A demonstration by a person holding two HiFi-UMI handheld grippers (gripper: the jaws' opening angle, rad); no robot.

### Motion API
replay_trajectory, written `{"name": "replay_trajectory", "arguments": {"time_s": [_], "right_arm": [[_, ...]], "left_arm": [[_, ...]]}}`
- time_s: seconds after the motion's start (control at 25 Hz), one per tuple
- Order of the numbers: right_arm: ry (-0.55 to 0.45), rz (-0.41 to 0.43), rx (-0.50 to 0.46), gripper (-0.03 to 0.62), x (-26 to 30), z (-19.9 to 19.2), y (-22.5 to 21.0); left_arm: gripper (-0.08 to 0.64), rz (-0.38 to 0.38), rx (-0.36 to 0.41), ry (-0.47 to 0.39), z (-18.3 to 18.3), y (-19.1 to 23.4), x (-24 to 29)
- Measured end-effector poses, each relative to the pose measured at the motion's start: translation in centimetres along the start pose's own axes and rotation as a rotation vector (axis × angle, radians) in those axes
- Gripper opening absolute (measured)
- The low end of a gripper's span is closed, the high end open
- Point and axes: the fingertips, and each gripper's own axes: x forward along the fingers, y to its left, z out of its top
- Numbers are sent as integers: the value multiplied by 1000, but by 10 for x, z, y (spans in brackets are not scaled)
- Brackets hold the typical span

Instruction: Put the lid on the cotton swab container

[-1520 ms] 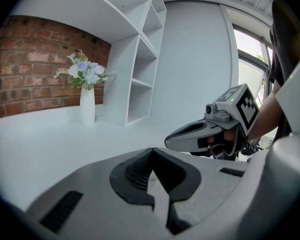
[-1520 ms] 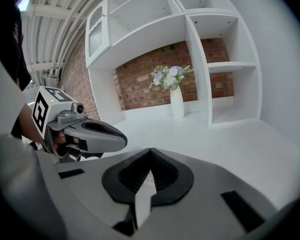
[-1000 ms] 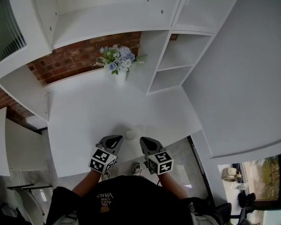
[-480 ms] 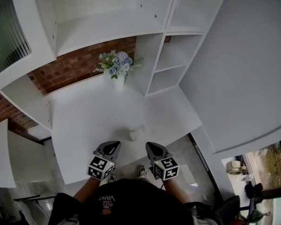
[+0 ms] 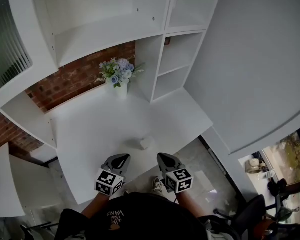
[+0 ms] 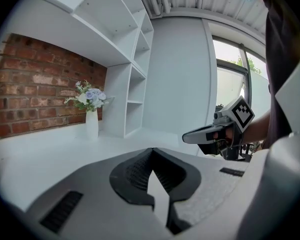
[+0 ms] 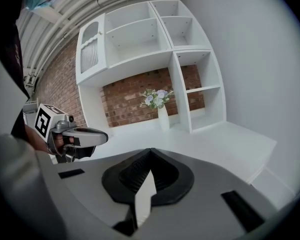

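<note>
1. White desk under white shelves, against brick wall.
2. Left gripper and right gripper side by side at desk's front edge, jaws of each fully together, nothing between them.
3. Vase of flowers at desk's back.
4. Cotton swab container on desk, just ahead, between both grippers; lid too small to tell.

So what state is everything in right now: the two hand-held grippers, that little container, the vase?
Left hand-held gripper: shut, empty, near the desk's front edge.
Right hand-held gripper: shut, empty, alongside it.
Container: on the desk ahead of both, untouched; too small to tell whether it's closed.
Vase: upright at the desk's back, holding flowers.
</note>
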Motion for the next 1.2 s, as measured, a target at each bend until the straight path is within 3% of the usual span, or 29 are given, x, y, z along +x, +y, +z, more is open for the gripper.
{"name": "replay_trajectory", "arguments": {"time_s": [0.56,1.2], "right_arm": [[-35,-96,13,0,-21,-12,29],[-22,-132,-8,0,-30,-20,42]], "left_arm": [[6,-85,42,5,-17,-9,-29],[6,-105,50,14,-26,-12,-38]]}}
